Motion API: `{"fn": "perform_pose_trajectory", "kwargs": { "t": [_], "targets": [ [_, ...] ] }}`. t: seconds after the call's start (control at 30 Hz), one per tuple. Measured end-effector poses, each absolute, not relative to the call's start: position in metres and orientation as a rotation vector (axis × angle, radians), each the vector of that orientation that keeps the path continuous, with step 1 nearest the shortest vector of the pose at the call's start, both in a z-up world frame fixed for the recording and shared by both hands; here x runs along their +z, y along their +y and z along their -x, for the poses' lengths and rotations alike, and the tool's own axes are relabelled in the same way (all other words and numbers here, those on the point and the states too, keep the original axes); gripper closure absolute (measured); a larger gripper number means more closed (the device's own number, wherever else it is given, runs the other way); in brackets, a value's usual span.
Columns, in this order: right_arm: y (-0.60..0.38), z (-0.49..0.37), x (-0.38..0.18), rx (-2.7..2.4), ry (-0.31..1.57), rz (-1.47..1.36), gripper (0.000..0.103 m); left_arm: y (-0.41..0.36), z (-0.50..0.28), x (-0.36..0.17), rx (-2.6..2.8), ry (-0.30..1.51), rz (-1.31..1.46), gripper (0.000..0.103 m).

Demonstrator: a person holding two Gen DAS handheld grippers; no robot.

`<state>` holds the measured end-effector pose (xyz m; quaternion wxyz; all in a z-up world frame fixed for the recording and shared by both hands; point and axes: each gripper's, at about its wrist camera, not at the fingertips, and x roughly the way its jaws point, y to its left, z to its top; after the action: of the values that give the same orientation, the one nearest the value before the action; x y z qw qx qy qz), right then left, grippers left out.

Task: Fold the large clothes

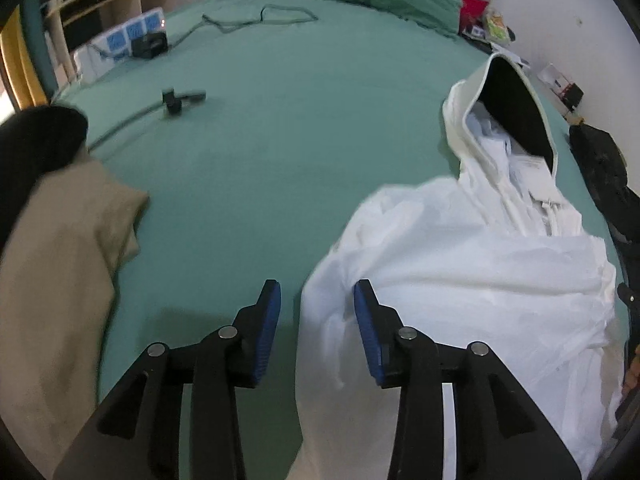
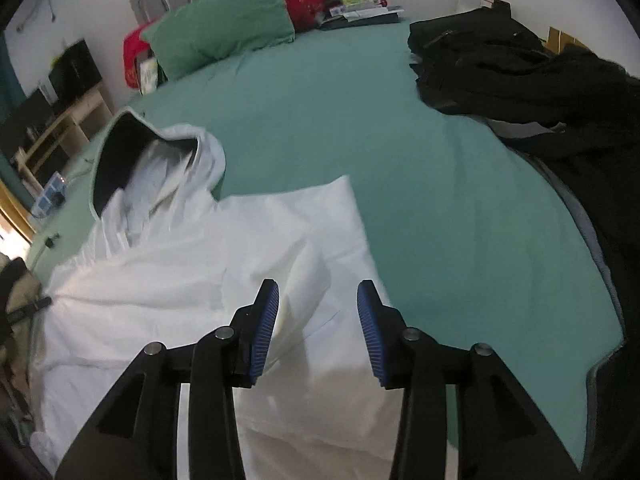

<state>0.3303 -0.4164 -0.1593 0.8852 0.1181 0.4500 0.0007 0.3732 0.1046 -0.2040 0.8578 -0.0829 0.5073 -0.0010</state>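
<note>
A white hooded jacket (image 1: 460, 272) with a dark hood lining lies on the green bed sheet (image 1: 280, 140); it also shows in the right wrist view (image 2: 168, 280), hood toward the pillow. My left gripper (image 1: 317, 292) is open and empty, above the jacket's left edge, its right finger over the white cloth. My right gripper (image 2: 318, 294) is open and empty, over the jacket's right side, where a folded part (image 2: 320, 216) lies on top.
A beige garment (image 1: 60, 280) lies at the left bed edge. A black garment (image 2: 540, 92) lies at the right. A cable with a black clip (image 1: 174, 100), a power strip (image 1: 136, 36) and a green pillow (image 2: 224, 36) lie farther up the bed.
</note>
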Motion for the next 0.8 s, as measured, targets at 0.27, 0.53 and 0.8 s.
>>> {"fn": "perform_pose_trajectory", "kwargs": {
  "t": [0.27, 0.53, 0.8],
  "targets": [
    [-0.406, -0.347, -0.173, 0.011, 0.984, -0.143, 0.1, 0.084, -0.361, -0.212, 0.006, 1.002, -0.042, 0.046],
    [-0.398, -0.327, -0.151, -0.113, 0.997, -0.022, 0.099, 0.11, -0.368, -0.194, -0.025, 0.991, 0.123, 0.042],
    [-0.357, -0.385, -0.107, 0.029, 0.881, 0.094, 0.043, 0.128, -0.397, -0.164, 0.102, 0.924, 0.143, 0.042]
  ]
}}
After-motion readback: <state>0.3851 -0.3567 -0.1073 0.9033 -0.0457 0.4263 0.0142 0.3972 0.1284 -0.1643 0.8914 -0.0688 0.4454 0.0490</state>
